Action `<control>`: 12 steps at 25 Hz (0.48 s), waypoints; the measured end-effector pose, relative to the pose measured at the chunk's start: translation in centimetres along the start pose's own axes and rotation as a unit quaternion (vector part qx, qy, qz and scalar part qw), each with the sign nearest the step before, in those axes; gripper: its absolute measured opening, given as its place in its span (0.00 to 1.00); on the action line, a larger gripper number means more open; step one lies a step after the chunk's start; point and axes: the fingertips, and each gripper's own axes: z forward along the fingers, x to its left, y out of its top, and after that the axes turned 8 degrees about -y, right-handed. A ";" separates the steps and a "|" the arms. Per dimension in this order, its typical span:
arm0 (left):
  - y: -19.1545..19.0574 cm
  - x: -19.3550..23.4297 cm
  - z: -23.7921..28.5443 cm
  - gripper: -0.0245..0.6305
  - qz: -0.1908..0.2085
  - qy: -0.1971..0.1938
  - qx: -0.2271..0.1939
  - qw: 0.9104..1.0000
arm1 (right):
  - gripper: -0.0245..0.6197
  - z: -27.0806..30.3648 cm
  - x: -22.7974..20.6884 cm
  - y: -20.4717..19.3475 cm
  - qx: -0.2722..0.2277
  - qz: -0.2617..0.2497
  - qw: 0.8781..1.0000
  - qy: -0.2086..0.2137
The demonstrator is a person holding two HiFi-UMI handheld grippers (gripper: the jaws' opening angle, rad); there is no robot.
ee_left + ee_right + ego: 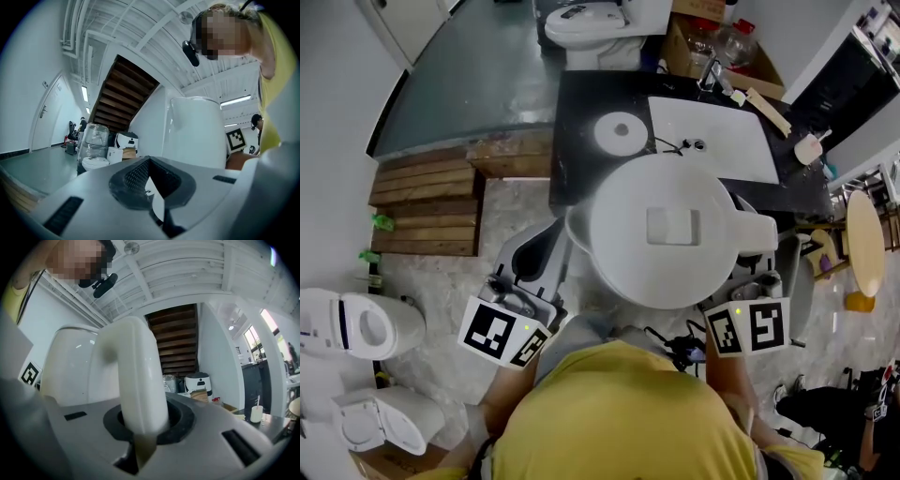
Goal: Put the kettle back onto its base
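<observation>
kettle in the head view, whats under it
Past the kettle, the black counter with round base and sink shows; whatever lies straight below its body is covered.

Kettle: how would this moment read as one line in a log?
kettle: held up, off base | right gripper: shut on handle | left gripper: jaws together, beside kettle

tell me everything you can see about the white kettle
The kettle is white, smooth plastic by the look, round, with a flat closed lid and a square tab at its middle. It is held upright in the air, off its round base on the black counter. The right hand-held gripper is clamped on its curved handle; the left hand-held gripper sits by the spout.
</observation>
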 end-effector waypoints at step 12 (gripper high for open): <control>-0.4 3.6 2.5 0.04 -0.001 -0.034 0.005 0.999 | 0.12 3.3 -0.3 -1.0 -0.002 -0.002 0.999 -0.035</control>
